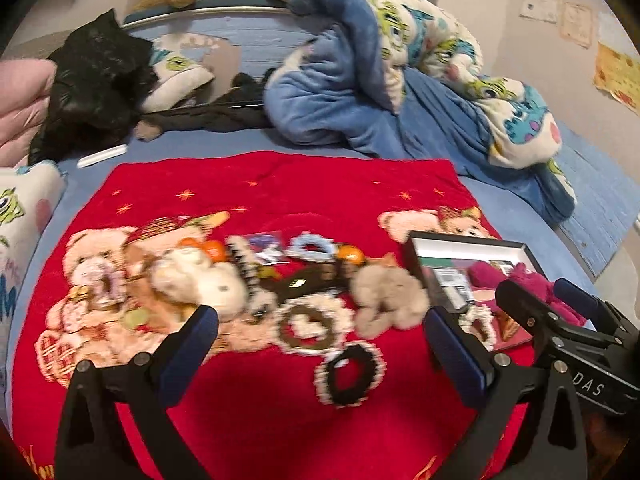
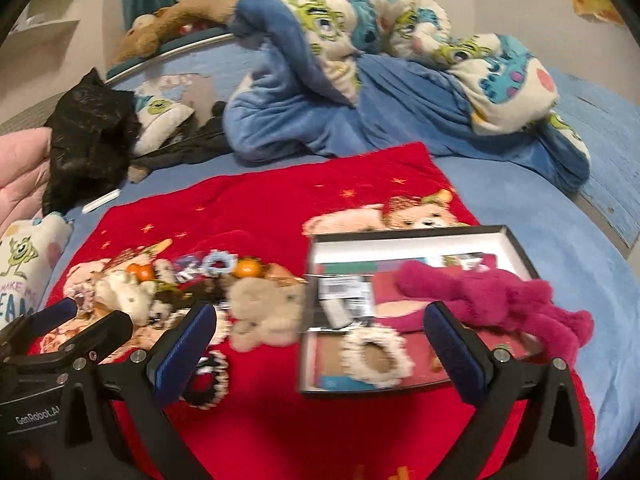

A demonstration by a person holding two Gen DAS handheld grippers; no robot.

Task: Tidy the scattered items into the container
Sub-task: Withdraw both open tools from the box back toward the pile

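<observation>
A shallow black box (image 2: 516, 244) sits on a red blanket (image 2: 280, 200); it also shows in the left wrist view (image 1: 524, 250). In it lie a magenta plush (image 2: 500, 292), a cream scrunchie (image 2: 376, 352) and cards. Scattered left of the box are a beige plush (image 1: 388, 296), a cream-brown scrunchie (image 1: 312, 326), a black-white scrunchie (image 1: 350, 374), a white plush (image 1: 200, 276), a blue scrunchie (image 1: 312, 246) and orange pieces (image 1: 350, 254). My left gripper (image 1: 320, 344) is open above the scrunchies. My right gripper (image 2: 320, 344) is open over the box's near-left corner.
The blanket lies on a blue bed (image 2: 560, 240). A rumpled blue monster-print duvet (image 2: 380, 60) is piled behind. A black bag (image 1: 92, 84) and a white stick (image 1: 102, 156) lie at the back left. A monster-print pillow (image 1: 20, 216) is at the left.
</observation>
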